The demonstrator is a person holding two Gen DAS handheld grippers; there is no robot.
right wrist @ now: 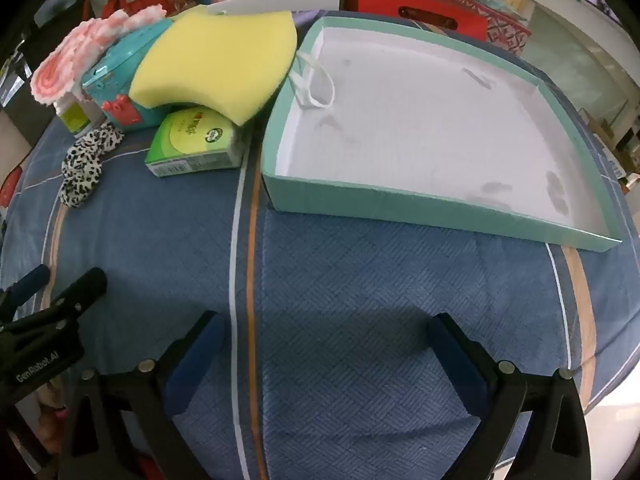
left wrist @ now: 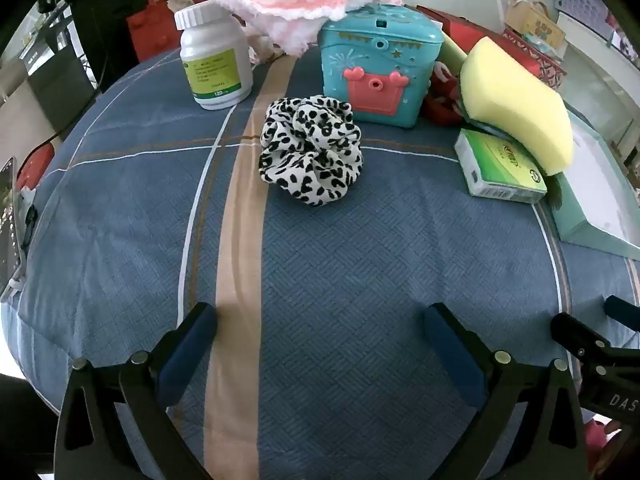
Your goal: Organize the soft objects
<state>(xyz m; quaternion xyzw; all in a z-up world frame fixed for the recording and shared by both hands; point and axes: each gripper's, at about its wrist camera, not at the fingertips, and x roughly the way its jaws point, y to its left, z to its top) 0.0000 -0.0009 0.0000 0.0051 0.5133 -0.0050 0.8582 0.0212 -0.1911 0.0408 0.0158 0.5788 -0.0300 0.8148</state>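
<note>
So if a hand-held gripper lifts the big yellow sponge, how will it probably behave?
The yellow sponge looks like open foam, so it is probably light and will squash between the pads. It is long and curved, so its ends may sag. It leans on the green tissue pack, which may shift when it lifts.

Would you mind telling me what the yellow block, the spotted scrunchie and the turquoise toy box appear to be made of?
Yellow block: probably foam sponge, matte and finely pored, with rounded edges.
Spotted scrunchie: thin woven fabric, gathered into soft ruffles with a slight sheen.
Turquoise toy box: looks like moulded hard plastic, smooth and glossy, with crisp edges and a pink raised latch.
</note>
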